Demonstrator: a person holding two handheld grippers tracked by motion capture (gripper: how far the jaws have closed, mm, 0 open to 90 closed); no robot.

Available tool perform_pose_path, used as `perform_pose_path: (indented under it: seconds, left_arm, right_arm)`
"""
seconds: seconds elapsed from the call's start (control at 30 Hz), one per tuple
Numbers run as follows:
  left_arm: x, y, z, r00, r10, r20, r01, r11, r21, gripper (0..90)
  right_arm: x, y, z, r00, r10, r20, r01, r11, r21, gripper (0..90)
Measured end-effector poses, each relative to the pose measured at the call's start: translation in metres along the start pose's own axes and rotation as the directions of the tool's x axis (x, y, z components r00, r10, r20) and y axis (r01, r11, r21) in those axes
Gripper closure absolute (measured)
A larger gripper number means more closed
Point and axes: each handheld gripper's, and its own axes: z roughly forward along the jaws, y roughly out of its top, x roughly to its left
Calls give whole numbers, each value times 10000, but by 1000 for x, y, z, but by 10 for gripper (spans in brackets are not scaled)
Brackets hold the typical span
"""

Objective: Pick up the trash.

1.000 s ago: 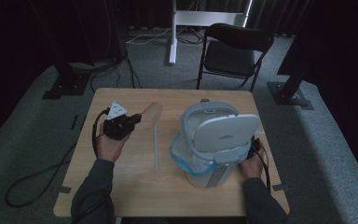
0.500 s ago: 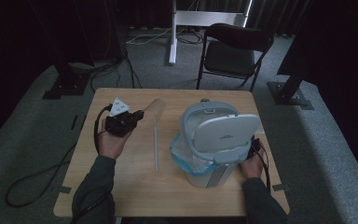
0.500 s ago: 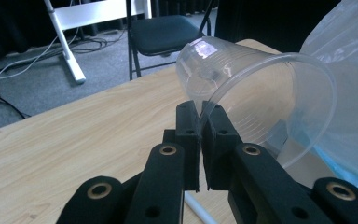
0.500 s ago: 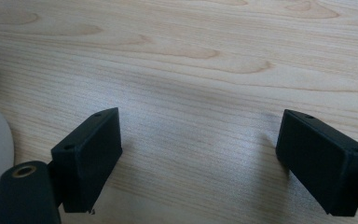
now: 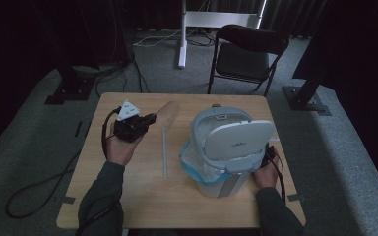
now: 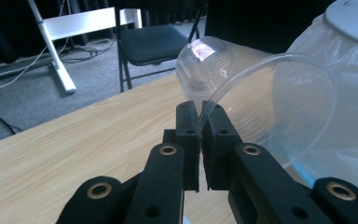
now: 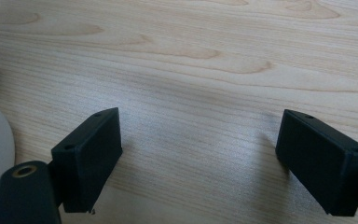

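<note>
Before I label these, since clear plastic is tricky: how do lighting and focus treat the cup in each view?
High view: dim room, cup faint against the table. Left gripper view: cup bright with a glare patch near its base, rim sharp, fingers soft. Right gripper view: even light, wood grain sharp.

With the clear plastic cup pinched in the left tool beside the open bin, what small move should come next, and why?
Probably carry the clear plastic cup rightward over the lined bin: the left tool pinches its rim, the bin's lid stands open, and the right tool waits open beside it.
</note>
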Motion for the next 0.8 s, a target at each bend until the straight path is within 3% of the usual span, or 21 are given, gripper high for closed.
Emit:
perform_pose_path:
  seconds: [0.8]
  left_arm:
    - [-14,21,0,9982,339,487,-323,9989,-339,857]
  right_arm:
    - [0,0,0,10000,-9,-12,9,10000,2,133]
